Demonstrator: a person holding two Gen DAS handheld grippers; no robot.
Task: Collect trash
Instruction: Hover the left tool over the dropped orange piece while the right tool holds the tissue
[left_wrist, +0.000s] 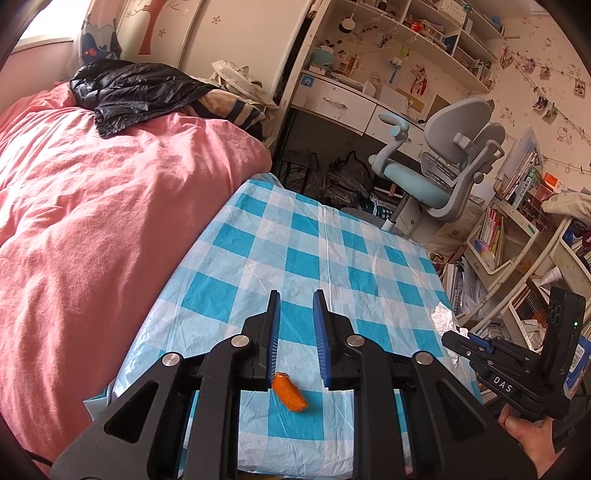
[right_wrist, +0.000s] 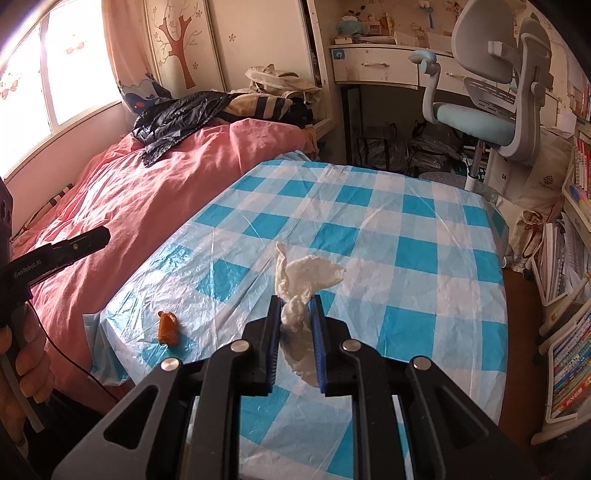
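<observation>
A crumpled white tissue (right_wrist: 303, 277) is pinched between the blue pads of my right gripper (right_wrist: 295, 301), which is shut on it just above the blue-checked tablecloth (right_wrist: 424, 258). The left wrist view shows the same gripper (left_wrist: 451, 338) at the table's right edge, with the tissue (left_wrist: 443, 317) sticking out of it. An orange peel (left_wrist: 290, 397) lies on the cloth near the front edge, just below the base of my left gripper's fingers. My left gripper (left_wrist: 295, 295) is shut, its jaws narrow with nothing between them. From the right wrist view the orange peel (right_wrist: 167, 328) lies at the left, and the left gripper (right_wrist: 103, 234) hovers over the bed.
A bed with a pink duvet (left_wrist: 92, 221) and a black jacket (left_wrist: 125, 92) borders the table's left side. Beyond the far edge stand a desk (left_wrist: 343, 103) and a grey-blue chair (left_wrist: 443, 173). Crowded bookshelves (left_wrist: 517, 258) line the right. A person's hand (left_wrist: 528, 439) grips the right tool.
</observation>
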